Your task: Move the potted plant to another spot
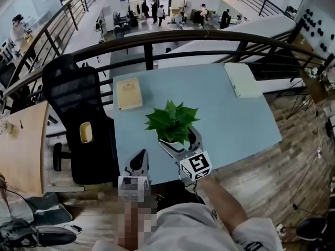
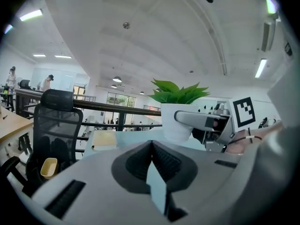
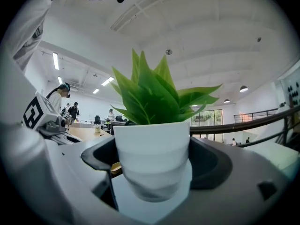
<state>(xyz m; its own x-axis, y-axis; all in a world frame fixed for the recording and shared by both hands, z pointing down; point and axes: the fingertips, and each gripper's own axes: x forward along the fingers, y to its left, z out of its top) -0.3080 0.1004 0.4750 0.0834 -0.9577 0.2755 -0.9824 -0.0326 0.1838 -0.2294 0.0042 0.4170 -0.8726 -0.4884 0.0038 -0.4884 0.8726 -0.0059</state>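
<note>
Right gripper view: the right gripper (image 3: 153, 165) has its fingers clasped mid-wall on the plant's (image 3: 150, 90) pot (image 3: 151, 142), likely light and slick, by the counter's (image 1: 230, 122) front edge. The left gripper (image 2: 152, 165) has its fingers pressed together.

The head view looks steeply down on the desk (image 1: 230, 124). The camera on the left claw (image 2: 151, 146) sits low by the desk's near edge, facing across it. The one on the right claw (image 3: 157, 162) is close against the potted plant (image 3: 150, 102), which all three views share.

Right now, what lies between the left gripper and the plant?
Bare table, then the right gripper's near jaw, shut on the pot; the left gripper view shows it.
</note>
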